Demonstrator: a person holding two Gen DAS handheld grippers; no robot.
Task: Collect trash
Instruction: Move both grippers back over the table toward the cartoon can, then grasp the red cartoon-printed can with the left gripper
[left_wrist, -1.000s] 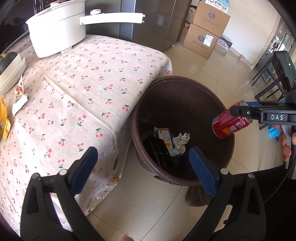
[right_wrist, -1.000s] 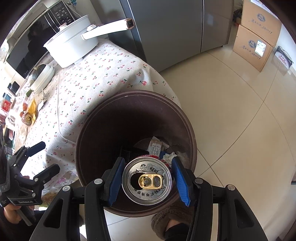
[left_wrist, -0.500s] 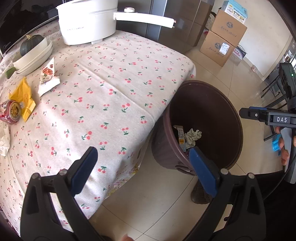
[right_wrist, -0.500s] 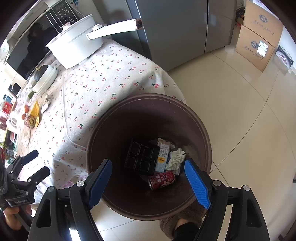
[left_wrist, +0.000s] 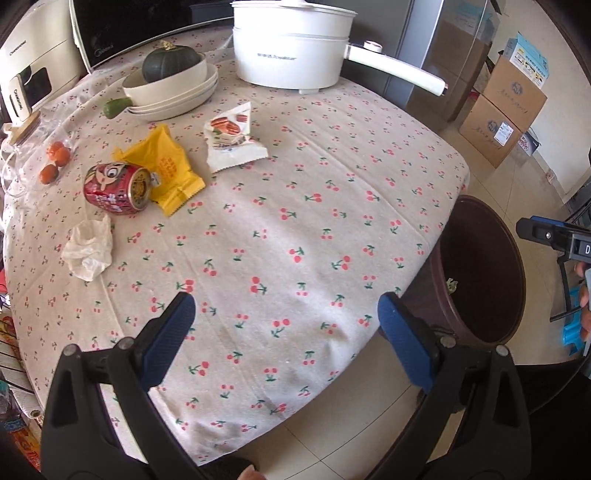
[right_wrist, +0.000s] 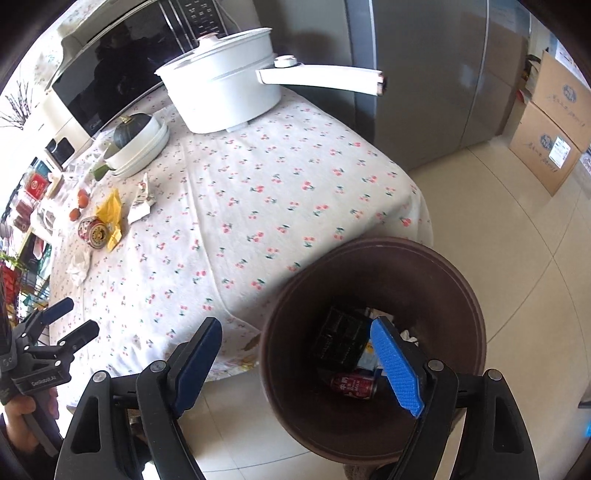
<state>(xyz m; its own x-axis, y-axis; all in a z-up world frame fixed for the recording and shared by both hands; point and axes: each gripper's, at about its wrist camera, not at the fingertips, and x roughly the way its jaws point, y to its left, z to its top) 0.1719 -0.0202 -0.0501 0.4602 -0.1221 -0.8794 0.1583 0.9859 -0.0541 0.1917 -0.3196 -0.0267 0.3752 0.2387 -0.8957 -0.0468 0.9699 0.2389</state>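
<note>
Both my tongs gaped empty: right gripper (right_wrist: 297, 363) spreading beside the bin (right_wrist: 436, 258), left gripper (left_wrist: 286, 328) over the tablecloth (left_wrist: 295, 206). The red can (left_wrist: 116, 188) lay sideways far across; I judged gripping across its barrel best.

My left gripper (left_wrist: 282, 334) points steeply down, jaws wide apart, empty. My right gripper (right_wrist: 297, 363) tilts down too, jaws opening, nothing between them.

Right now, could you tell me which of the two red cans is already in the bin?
The red can lying at the bottom of the brown bin, beside the black tray. The other red can still lies on the cherry tablecloth, against the yellow wrapper.
</note>
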